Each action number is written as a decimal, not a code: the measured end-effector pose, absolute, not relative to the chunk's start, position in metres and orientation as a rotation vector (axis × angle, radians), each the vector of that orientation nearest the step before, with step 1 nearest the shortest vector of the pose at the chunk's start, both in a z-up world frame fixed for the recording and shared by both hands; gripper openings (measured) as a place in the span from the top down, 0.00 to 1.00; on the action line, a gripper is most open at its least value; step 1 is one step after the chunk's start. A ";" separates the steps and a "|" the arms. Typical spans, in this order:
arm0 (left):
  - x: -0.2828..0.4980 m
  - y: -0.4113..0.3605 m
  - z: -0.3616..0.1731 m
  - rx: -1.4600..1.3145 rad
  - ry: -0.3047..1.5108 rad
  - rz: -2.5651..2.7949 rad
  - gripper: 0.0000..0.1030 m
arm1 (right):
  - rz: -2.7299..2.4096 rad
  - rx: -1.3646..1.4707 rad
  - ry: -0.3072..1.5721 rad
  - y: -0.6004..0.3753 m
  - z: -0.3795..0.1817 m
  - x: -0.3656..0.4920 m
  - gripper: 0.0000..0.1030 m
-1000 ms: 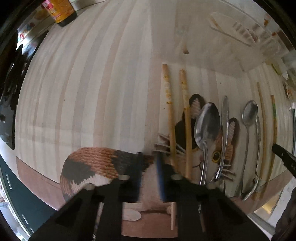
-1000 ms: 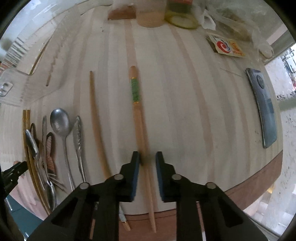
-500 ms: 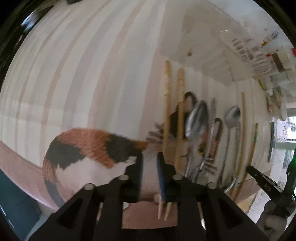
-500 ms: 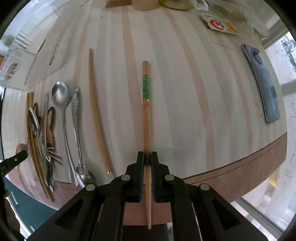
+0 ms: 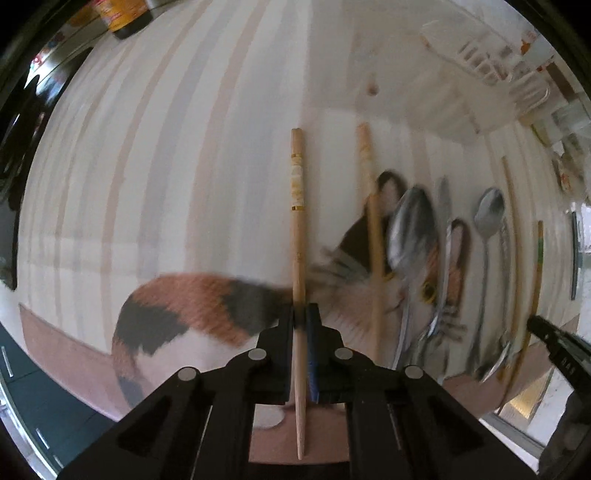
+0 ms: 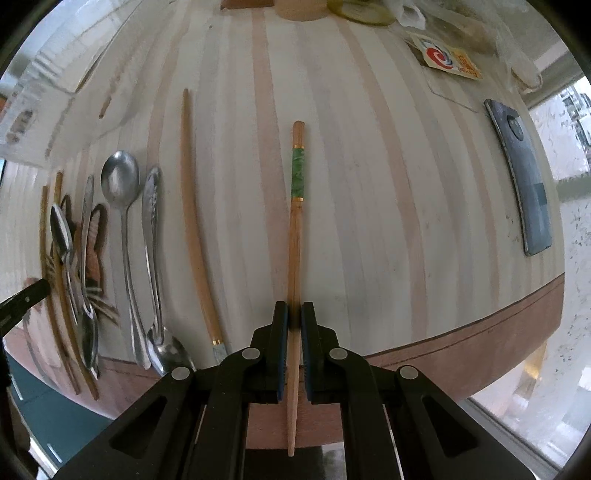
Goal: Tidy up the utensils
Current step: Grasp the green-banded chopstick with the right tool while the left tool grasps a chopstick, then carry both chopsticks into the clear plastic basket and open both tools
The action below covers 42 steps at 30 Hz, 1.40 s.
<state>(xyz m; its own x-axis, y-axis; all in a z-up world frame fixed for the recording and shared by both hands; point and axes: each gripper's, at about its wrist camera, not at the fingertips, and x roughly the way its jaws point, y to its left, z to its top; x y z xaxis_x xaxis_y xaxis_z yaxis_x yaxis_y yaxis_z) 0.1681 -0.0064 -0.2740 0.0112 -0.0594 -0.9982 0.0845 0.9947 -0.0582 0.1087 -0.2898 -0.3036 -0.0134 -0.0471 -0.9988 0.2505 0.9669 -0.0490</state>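
My left gripper [image 5: 301,320] is shut on a light wooden chopstick with a pale band [image 5: 297,229] and holds it above the calico cat mat [image 5: 192,306]. Its twin chopstick [image 5: 373,236] lies on the mat beside a large spoon [image 5: 412,229], a knife [image 5: 443,258] and another spoon [image 5: 487,221]. My right gripper [image 6: 294,319] is shut on a chopstick with a green band [image 6: 295,236], held over the striped wooden table [image 6: 369,184]. A plain brown chopstick [image 6: 192,206], a spoon [image 6: 120,184] and a patterned-handle spoon [image 6: 153,229] lie to its left.
A dark phone [image 6: 522,177] lies at the table's right. A printed packet [image 6: 448,61], jars and bags stand at the back. A clear plastic tray [image 5: 480,66] sits at the back, and a bottle [image 5: 123,14] at the far left. The table's front edge [image 6: 461,347] is close.
My left gripper has closed on the pale-banded chopstick and lifted it off the mat to the left of its twin. My right gripper stays shut on the green-banded chopstick, now slightly higher.
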 end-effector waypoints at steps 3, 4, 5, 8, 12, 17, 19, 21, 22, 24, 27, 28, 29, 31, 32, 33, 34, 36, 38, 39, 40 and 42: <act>0.152 0.013 -0.272 0.014 1.557 -0.115 0.96 | -0.220 0.137 1.576 -0.278 -0.304 0.110 0.93; 0.150 0.015 -0.271 0.008 1.555 -0.115 0.95 | -0.222 0.136 1.577 -0.277 -0.304 0.110 0.93; 0.149 0.017 -0.270 0.008 1.556 -0.113 0.95 | -0.224 0.137 1.578 -0.276 -0.304 0.111 0.93; 0.149 0.020 -0.274 0.032 1.554 -0.113 0.93 | -0.226 0.141 1.583 -0.273 -0.304 0.111 0.93; 0.151 0.006 -0.279 0.038 1.556 -0.111 0.93 | -0.231 0.131 1.597 -0.270 -0.304 0.112 0.92; 0.168 0.004 -0.287 0.040 1.554 -0.112 0.93 | -0.230 0.135 1.610 -0.274 -0.303 0.121 0.92; 0.174 0.002 -0.289 0.049 1.549 -0.112 0.94 | -0.228 0.128 1.613 -0.273 -0.302 0.125 0.92; 0.176 -0.005 -0.290 0.065 1.545 -0.114 0.95 | -0.231 0.121 1.610 -0.271 -0.301 0.129 0.92; 0.177 -0.008 -0.291 0.067 1.543 -0.114 0.96 | -0.236 0.127 1.607 -0.273 -0.303 0.128 0.93; 0.178 -0.008 -0.290 0.064 1.539 -0.104 0.96 | -0.243 0.125 1.604 -0.273 -0.303 0.127 0.93; 0.179 -0.009 -0.268 0.073 1.473 -0.089 0.96 | -0.243 0.126 1.587 -0.270 -0.293 0.128 0.93; 0.179 -0.007 -0.258 0.071 1.450 -0.080 0.96 | -0.237 0.125 1.576 -0.269 -0.287 0.128 0.93; 0.181 -0.006 -0.250 0.068 1.430 -0.075 0.96 | -0.229 0.125 1.560 -0.267 -0.279 0.130 0.93; 0.187 -0.001 -0.228 0.053 1.382 -0.056 0.96 | -0.213 0.130 1.523 -0.264 -0.262 0.136 0.93; 0.190 0.001 -0.219 0.048 1.363 -0.051 0.96 | -0.206 0.133 1.507 -0.263 -0.254 0.140 0.93; 0.192 0.003 -0.209 0.045 1.342 -0.045 0.96 | -0.194 0.141 1.485 -0.262 -0.244 0.145 0.93; 0.195 0.004 -0.197 0.042 1.317 -0.039 0.96 | -0.181 0.148 1.463 -0.260 -0.233 0.150 0.93; 0.200 0.007 -0.173 0.031 1.267 -0.035 0.96 | -0.150 0.160 1.417 -0.256 -0.211 0.161 0.93; 0.203 0.010 -0.145 0.019 1.212 -0.042 0.96 | -0.117 0.170 1.365 -0.250 -0.186 0.173 0.93; 0.205 0.011 -0.134 0.015 1.194 -0.046 0.96 | -0.096 0.183 1.340 -0.248 -0.174 0.179 0.93; 0.207 0.014 -0.120 0.010 1.173 -0.054 0.96 | -0.079 0.193 1.322 -0.248 -0.164 0.182 0.93; 0.215 0.013 -0.095 -0.010 1.133 -0.074 0.96 | -0.038 0.216 1.277 -0.245 -0.143 0.194 0.93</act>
<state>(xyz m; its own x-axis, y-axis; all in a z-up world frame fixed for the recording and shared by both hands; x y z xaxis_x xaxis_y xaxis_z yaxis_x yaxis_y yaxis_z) 0.2152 0.0134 -0.0947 0.4218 -0.0641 -0.9044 0.0535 0.9975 -0.0458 0.1944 -0.2451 -0.1434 0.2918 0.0913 -0.9521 0.1481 0.9791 0.1393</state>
